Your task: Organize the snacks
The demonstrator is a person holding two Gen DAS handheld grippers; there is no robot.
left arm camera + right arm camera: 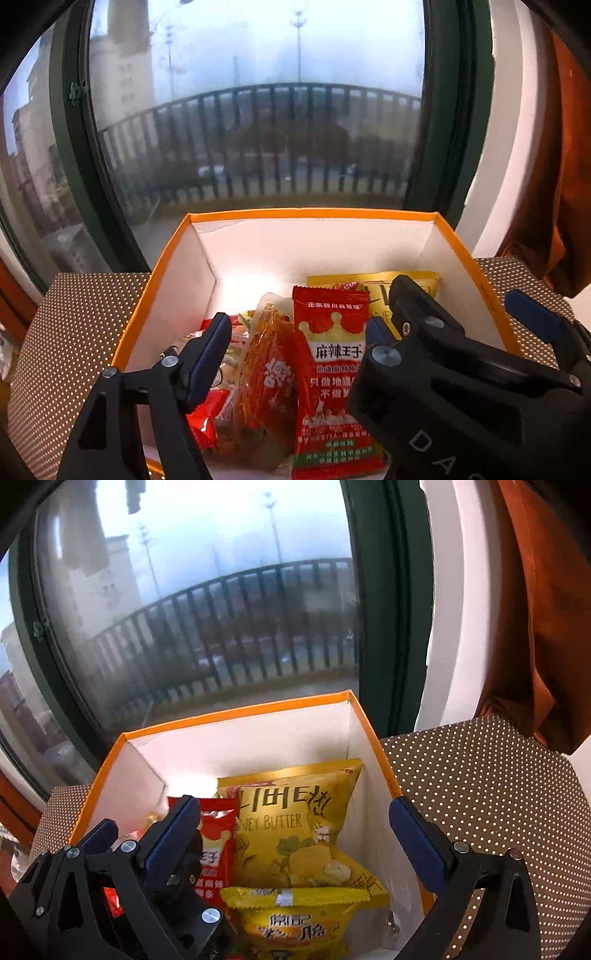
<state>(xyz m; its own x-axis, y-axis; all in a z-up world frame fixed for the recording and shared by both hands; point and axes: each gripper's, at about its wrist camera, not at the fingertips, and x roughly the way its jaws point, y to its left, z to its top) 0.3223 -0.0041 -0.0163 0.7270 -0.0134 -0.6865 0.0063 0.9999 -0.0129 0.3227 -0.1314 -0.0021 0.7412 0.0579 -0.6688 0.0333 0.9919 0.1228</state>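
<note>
**Both grippers over the snack box, nothing gripped**

An orange-rimmed box (465, 247) with white inner walls sits on a brown dotted tablecloth (74, 332) in front of a window (258, 129). The snacks are inside the box: a red spicy-strip packet (332, 369) stands upright near the middle, an orange clear-wrapped packet (266, 369) touches its left side, and more red wrappers lie lower left. On the right side a yellow honey butter chips bag (295, 823) leans against the back wall, with a smaller yellow packet (295, 923) in front of it.

The left gripper (299, 350) is spread wide, fingers either side of the red packet, not pinching it. The right gripper (295, 842) is also wide open around the yellow bag; its left finger (170, 838) is inside the box, and its right finger (417, 842) sits by the box's right wall. An orange curtain (535, 609) hangs at right.
</note>
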